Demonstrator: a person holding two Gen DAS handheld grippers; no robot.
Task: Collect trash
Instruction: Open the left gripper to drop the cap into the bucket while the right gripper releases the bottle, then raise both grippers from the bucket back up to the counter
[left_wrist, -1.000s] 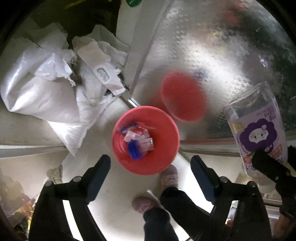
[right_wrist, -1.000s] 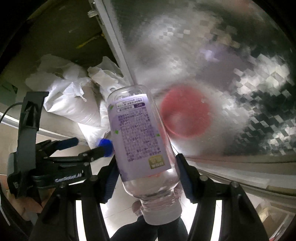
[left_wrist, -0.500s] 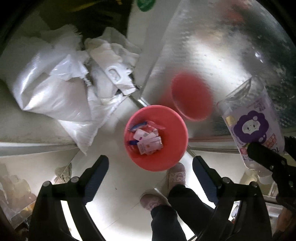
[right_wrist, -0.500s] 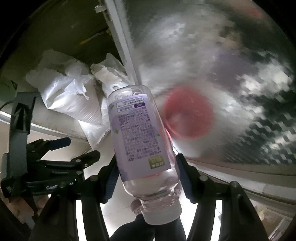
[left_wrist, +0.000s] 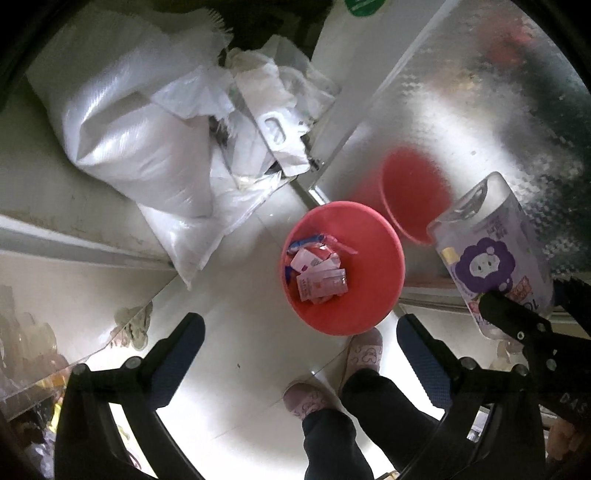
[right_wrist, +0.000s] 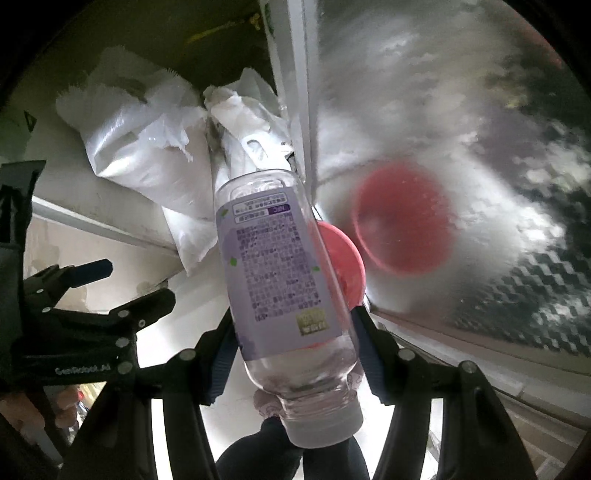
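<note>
The right gripper (right_wrist: 295, 354) is clamping a clear purple-labelled plastic bottle (right_wrist: 280, 280) above the round red plastic bin (left_wrist: 343, 267) for dropping, while the empty left gripper (left_wrist: 301, 343) is opening wide.

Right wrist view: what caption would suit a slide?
Right gripper clamps an upturned clear bottle above the red bin.

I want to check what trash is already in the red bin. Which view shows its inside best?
The left wrist view: it looks straight down into the red bin, showing wrappers on its bottom. In the right wrist view the clear bottle covers most of it, leaving only part of the rim.
</note>
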